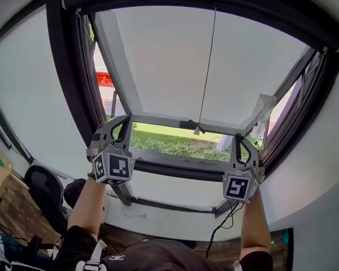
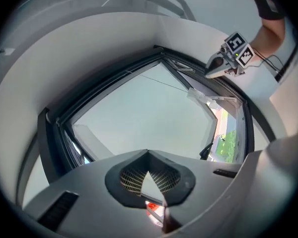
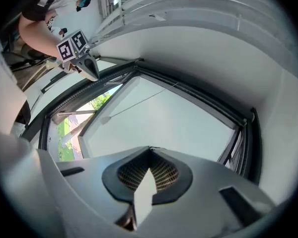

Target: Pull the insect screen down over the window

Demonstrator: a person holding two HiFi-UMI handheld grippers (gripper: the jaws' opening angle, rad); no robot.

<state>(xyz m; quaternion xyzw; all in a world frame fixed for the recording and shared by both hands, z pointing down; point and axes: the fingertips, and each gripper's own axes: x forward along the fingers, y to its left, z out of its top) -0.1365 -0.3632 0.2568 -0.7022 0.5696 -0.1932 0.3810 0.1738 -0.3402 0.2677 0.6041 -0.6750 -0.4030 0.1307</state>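
The pale insect screen (image 1: 186, 66) covers most of the dark-framed window, and its bottom bar (image 1: 175, 121) hangs above a strip of open view. A thin pull cord runs down its middle to a small toggle (image 1: 196, 130). My left gripper (image 1: 126, 119) is shut, tips at the bar's left end. My right gripper (image 1: 238, 139) is shut just below the bar's right end. In the left gripper view the closed jaws (image 2: 148, 153) point at the screen (image 2: 149, 108). The right gripper view shows the same: closed jaws (image 3: 150, 149) against the screen (image 3: 169, 118). Nothing shows between either pair of pads.
Grass and shrubs (image 1: 175, 143) and a red sign (image 1: 103, 79) show outside below the bar. The grey lower window frame (image 1: 175, 171) and white sill lie under my hands. A black office chair (image 1: 42, 188) stands at lower left. A cable (image 1: 223, 224) hangs from the right gripper.
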